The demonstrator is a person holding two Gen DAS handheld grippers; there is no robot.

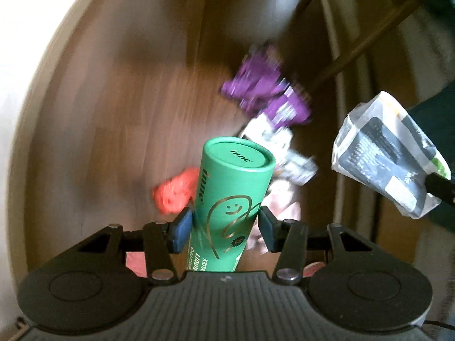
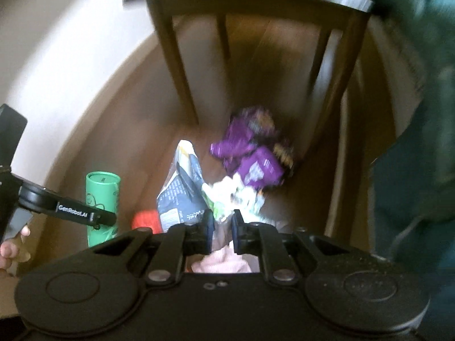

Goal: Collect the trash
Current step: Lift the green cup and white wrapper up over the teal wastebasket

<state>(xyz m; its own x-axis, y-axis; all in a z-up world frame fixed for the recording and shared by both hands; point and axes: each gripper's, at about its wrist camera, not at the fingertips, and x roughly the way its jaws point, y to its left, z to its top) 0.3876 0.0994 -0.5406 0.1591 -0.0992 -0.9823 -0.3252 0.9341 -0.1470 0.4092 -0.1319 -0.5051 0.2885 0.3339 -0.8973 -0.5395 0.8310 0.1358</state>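
Note:
My left gripper [image 1: 224, 221] is shut on a green cardboard tube [image 1: 233, 176] with a gold smiley drawing; its blue pads press the tube's sides and it hangs above the wooden floor. My right gripper [image 2: 222, 224] is shut on the edge of a black-and-white plastic pouch [image 2: 182, 187], which dangles from it. The pouch [image 1: 389, 153] also shows at the right of the left wrist view, and the tube [image 2: 103, 190] at the left of the right wrist view. On the floor below lie purple wrappers [image 2: 253, 153], a crumpled white wrapper [image 2: 236, 193] and a red scrap [image 1: 176, 190].
A dark wooden chair [image 2: 176, 56] stands over the far side of the litter, its legs close to the purple wrappers [image 1: 261, 91]. A pink crumpled thing [image 1: 284, 201] lies under the grippers. A teal sleeve [image 2: 412, 142] fills the right. A white wall [image 2: 71, 56] runs along the left.

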